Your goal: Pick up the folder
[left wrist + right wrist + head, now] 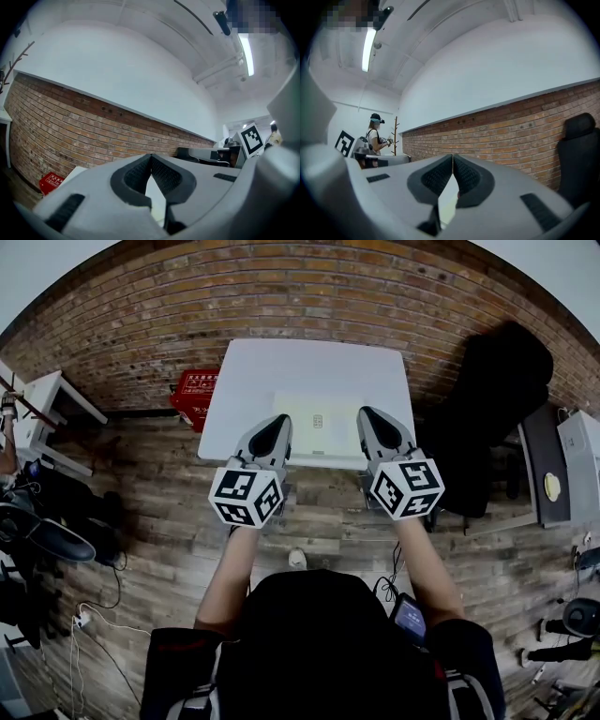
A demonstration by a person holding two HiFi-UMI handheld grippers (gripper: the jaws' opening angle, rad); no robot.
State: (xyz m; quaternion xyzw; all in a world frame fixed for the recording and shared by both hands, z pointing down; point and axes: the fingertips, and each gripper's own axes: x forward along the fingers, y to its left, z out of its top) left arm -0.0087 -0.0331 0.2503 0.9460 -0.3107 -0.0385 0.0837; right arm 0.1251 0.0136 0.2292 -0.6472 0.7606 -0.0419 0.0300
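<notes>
- On the white tabletop (pixel 253 371), the folder (pixel 319 425) lies at the front edge.
- Your left gripper (pixel 277 423) and right gripper (pixel 371 416) are closed, empty: open them first.

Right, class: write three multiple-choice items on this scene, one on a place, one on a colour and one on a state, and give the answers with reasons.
1. Where does the pale flat folder lie?
A. on the white square table
B. on the wooden floor
C. on the black chair

2. What colour is the plastic crate beside the table?
A. blue
B. red
C. green

3. How do the jaws of the left gripper and the right gripper stand?
A. wide apart
B. closed on the folder
C. together, with nothing between them

Answers: 1 A, the folder rests on the tabletop. 2 B, the crate by the brick wall is red. 3 C, each gripper's pads meet at the tips with nothing between.
</notes>
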